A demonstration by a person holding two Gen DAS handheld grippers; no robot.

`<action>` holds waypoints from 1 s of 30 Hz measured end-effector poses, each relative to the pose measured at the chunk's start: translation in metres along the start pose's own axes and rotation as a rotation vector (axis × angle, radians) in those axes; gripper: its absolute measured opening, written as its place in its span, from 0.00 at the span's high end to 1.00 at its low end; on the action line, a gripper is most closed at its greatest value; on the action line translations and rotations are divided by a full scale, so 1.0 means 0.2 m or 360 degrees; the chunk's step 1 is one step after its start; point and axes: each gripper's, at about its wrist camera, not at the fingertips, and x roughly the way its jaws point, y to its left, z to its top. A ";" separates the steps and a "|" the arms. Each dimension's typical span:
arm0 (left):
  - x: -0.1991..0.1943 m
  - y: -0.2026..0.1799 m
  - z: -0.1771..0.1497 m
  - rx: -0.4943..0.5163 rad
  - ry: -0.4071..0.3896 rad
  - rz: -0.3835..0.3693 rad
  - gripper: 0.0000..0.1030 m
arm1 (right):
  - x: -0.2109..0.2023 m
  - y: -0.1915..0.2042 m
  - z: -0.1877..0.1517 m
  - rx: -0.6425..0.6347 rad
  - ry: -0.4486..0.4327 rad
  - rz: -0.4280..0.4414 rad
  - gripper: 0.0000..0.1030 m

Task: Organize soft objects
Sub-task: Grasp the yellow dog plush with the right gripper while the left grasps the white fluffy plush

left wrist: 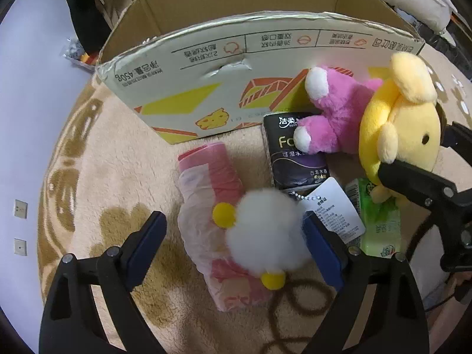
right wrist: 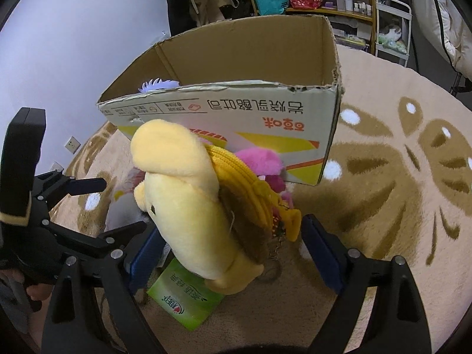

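Observation:
A white pompom plush (left wrist: 262,233) with yellow feet and a paper tag sits between the wide-open pads of my left gripper (left wrist: 236,242), on top of a pink plastic-wrapped roll (left wrist: 212,206). A yellow plush toy (right wrist: 191,206) stands between the open pads of my right gripper (right wrist: 233,250); it also shows in the left wrist view (left wrist: 404,124). A pink plush (left wrist: 336,112) lies behind it, against an open cardboard box (right wrist: 236,118). A purple item (right wrist: 159,84) peeks from inside the box.
A black tissue pack (left wrist: 295,159) and a green tissue pack (right wrist: 185,298) lie on the beige patterned rug (right wrist: 398,191). Shelves and clothes stand behind the box. A wall with sockets is at the left.

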 end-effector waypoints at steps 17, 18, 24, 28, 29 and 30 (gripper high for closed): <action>-0.06 -0.08 -0.05 -0.0034 -0.0015 -0.0032 0.63 | -0.04 0.01 -0.01 0.0014 -0.0017 0.0000 0.28; -0.07 -0.06 -0.05 -0.0057 -0.0027 -0.0045 0.65 | -0.04 0.01 -0.01 0.0015 -0.0019 -0.0002 0.29; -0.13 0.02 -0.06 -0.0170 -0.0083 -0.0100 0.81 | -0.09 0.00 -0.03 0.0034 -0.0018 0.0018 0.39; -0.15 0.07 -0.07 -0.0227 -0.0103 -0.0124 0.88 | -0.14 0.00 -0.04 0.0033 -0.0050 -0.0004 0.39; -0.15 0.08 -0.07 -0.0245 -0.0094 -0.0143 0.88 | -0.15 0.00 -0.04 0.0036 -0.0051 -0.0010 0.39; -0.14 0.09 -0.07 -0.0268 -0.0084 -0.0166 0.88 | -0.16 -0.01 -0.04 0.0045 -0.0049 -0.0020 0.39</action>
